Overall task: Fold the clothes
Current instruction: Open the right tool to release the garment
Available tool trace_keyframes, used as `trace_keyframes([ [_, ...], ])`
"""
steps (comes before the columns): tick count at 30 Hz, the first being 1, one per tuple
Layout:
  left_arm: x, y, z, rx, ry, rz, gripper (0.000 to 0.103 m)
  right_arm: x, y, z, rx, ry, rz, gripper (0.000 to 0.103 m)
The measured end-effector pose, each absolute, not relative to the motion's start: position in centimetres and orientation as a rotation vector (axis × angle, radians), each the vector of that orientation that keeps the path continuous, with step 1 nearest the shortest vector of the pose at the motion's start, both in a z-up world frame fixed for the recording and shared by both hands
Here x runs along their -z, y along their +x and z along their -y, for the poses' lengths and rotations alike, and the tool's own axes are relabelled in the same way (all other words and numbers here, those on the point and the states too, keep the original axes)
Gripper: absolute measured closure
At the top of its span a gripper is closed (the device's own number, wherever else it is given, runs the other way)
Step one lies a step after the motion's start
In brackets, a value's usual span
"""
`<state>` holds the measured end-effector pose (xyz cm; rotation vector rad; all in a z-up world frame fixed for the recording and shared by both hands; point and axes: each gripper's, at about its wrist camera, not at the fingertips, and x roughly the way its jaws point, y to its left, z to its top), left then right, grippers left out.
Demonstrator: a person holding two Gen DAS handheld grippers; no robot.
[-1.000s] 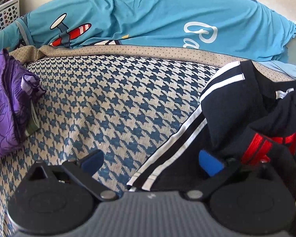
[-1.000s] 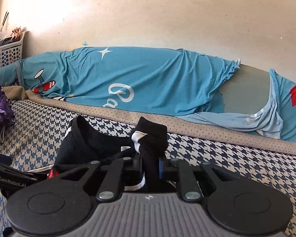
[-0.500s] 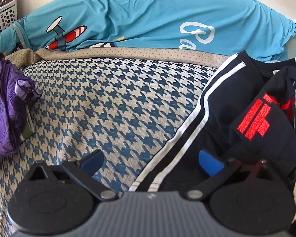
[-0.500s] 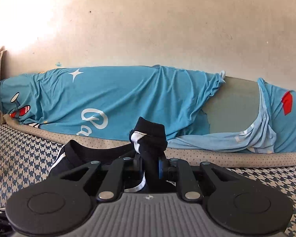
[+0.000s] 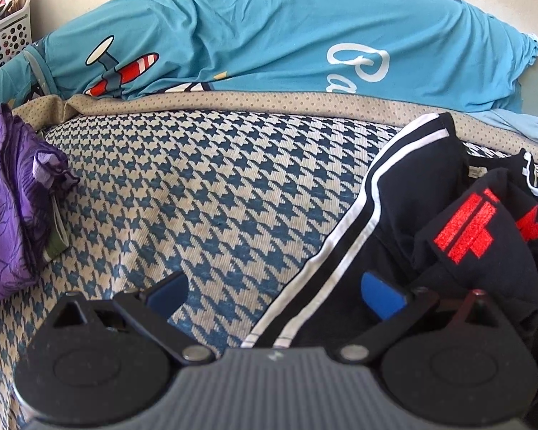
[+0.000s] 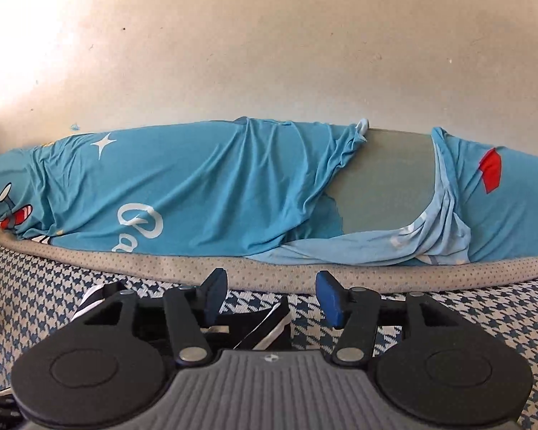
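Observation:
A black garment (image 5: 423, 222) with white stripes and red embroidered marks lies bunched on the houndstooth bed cover (image 5: 204, 193), at the right of the left wrist view. My left gripper (image 5: 274, 292) is open; its right finger rests over the garment's edge and its left finger over bare cover. In the right wrist view my right gripper (image 6: 270, 295) has its jaws opening with nothing pressed between them. A black fold with white stripes (image 6: 265, 326) lies low on the cover just below and between its fingers.
A folded purple floral cloth (image 5: 10, 215) lies at the left. A long bolster in a blue printed cover (image 6: 197, 193) runs along the wall behind the bed. A white perforated basket (image 5: 7, 39) stands at the far left corner.
My right gripper has let go of the black fold it pinched, and the fold has dropped onto the cover. The garment has spread further across the bed. My left gripper kept still.

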<state>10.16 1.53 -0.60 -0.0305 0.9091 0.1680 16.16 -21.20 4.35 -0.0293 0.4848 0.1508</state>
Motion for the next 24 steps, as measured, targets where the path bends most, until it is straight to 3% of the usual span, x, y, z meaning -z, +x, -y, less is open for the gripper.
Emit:
trace_keyframes([
  [13, -1.2, 7.1, -2.8, -0.082, -0.06, -0.91, 0.0, -4.2, 9.1, 22.2, -0.361, -0.024, -0.654, 0.027],
  [24, -0.4, 6.4, -4.0, -0.056, -0.126, -0.968, 0.0, -2.8, 3.8, 20.4, -0.524, -0.205, -0.691, 0.021],
])
